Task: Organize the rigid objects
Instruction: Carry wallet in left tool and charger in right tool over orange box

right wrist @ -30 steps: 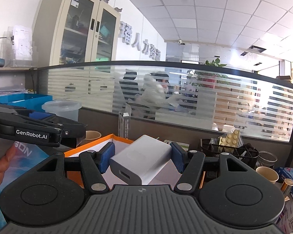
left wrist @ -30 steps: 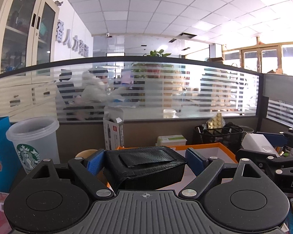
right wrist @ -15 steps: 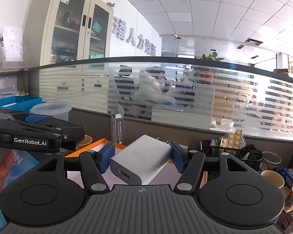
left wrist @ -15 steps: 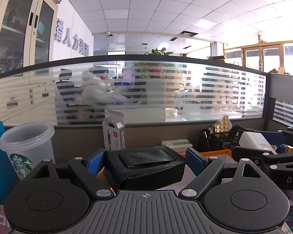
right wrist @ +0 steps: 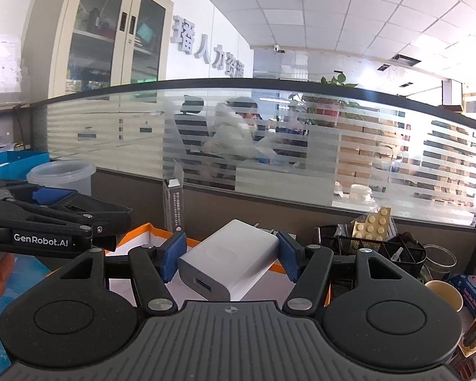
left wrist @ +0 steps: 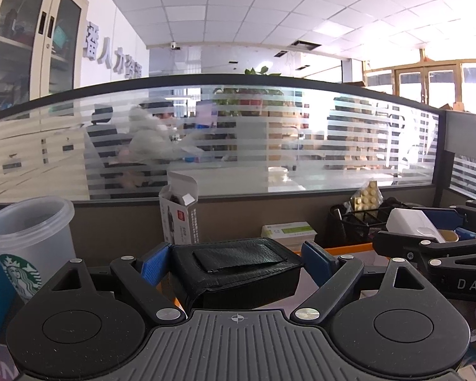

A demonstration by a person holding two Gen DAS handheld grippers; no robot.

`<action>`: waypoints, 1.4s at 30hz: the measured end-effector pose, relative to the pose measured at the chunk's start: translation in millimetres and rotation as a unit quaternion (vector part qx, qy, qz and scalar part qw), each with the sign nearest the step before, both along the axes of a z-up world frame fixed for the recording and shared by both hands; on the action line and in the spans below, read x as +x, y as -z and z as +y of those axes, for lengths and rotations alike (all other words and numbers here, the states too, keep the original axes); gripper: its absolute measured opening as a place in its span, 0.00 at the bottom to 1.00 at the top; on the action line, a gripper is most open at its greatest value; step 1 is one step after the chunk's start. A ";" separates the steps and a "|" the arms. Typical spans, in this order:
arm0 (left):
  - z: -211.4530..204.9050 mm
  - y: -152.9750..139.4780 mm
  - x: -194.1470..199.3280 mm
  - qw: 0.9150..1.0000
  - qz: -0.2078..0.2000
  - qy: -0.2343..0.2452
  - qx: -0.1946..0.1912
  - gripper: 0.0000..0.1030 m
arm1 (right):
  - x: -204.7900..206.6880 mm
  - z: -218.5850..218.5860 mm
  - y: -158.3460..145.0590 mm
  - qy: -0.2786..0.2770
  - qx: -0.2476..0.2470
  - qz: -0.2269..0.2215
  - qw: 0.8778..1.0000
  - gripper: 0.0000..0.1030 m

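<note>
My left gripper [left wrist: 238,258] is shut on a black leather wallet [left wrist: 238,270], held level above the desk. My right gripper [right wrist: 231,255] is shut on a white charger block [right wrist: 228,266] with a USB port facing me. Both hover over an orange-rimmed box [right wrist: 149,235] with a white inside; its edge shows in the left wrist view [left wrist: 346,247]. The right gripper with the charger [left wrist: 412,225] shows at the right of the left wrist view. The left gripper [right wrist: 57,222] shows at the left of the right wrist view.
A Starbucks plastic cup [left wrist: 28,244] stands at the left. A small open carton [left wrist: 181,219] stands by the frosted glass partition [left wrist: 238,139]. A black mesh organiser [right wrist: 371,247] with a pill blister [right wrist: 371,225] and a paper cup [right wrist: 444,295] are at the right.
Both grippers have risen and tilted up a little, so the orange box sits lower in view. Both still hold their objects.
</note>
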State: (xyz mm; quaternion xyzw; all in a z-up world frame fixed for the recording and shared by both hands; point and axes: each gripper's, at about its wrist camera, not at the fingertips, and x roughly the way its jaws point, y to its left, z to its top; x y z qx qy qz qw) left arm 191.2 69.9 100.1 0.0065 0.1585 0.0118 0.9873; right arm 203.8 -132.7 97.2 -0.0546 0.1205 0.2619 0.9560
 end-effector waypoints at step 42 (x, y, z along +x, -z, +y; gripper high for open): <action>-7.3 53.3 71.9 0.994 0.110 0.001 0.027 0.86 | 68.6 29.3 47.9 0.025 -0.113 0.103 0.988 0.57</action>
